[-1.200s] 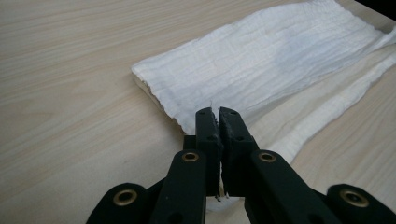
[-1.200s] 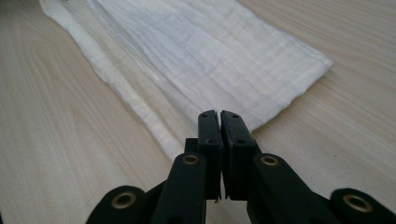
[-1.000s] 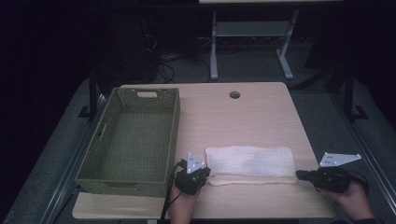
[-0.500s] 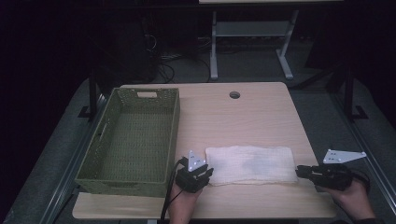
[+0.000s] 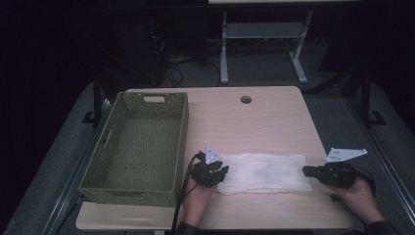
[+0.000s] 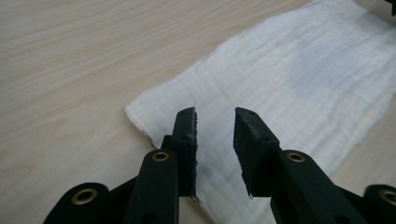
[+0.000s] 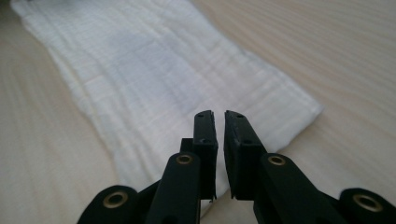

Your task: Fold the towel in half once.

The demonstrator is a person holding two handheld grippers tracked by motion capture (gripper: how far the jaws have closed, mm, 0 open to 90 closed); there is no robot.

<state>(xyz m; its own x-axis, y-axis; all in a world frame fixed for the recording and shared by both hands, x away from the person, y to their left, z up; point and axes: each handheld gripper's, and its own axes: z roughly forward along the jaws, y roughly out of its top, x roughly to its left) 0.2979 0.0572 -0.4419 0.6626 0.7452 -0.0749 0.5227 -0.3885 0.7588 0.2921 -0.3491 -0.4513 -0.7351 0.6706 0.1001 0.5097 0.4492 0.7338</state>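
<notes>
A folded white cloth [image 5: 264, 172] lies flat near the table's front edge. My left gripper [image 5: 224, 171] sits at the cloth's left end, jaws pointing along it. Its jaws have just been opening. In the left gripper view the gripper [image 6: 215, 119] is open, with a clear gap and nothing between the pads, and the cloth [image 6: 303, 70] lies beneath and ahead. My right gripper [image 5: 305, 171] is at the cloth's right end. Its jaws have just been closing. In the right gripper view the gripper [image 7: 219, 115] keeps a narrow slit with nothing in it, above the cloth [image 7: 154, 70].
A green woven basket [image 5: 182, 142] stands on the left part of the light wooden table [image 5: 244, 127]. It looks empty. A round cable hole [image 5: 245, 99] is near the far edge. Dark floor and a metal frame [image 5: 224, 54] lie beyond the table.
Both hands have shifted a little away from the front edge, and the right one has also moved left toward the cloth. The cloth lies where it was.
</notes>
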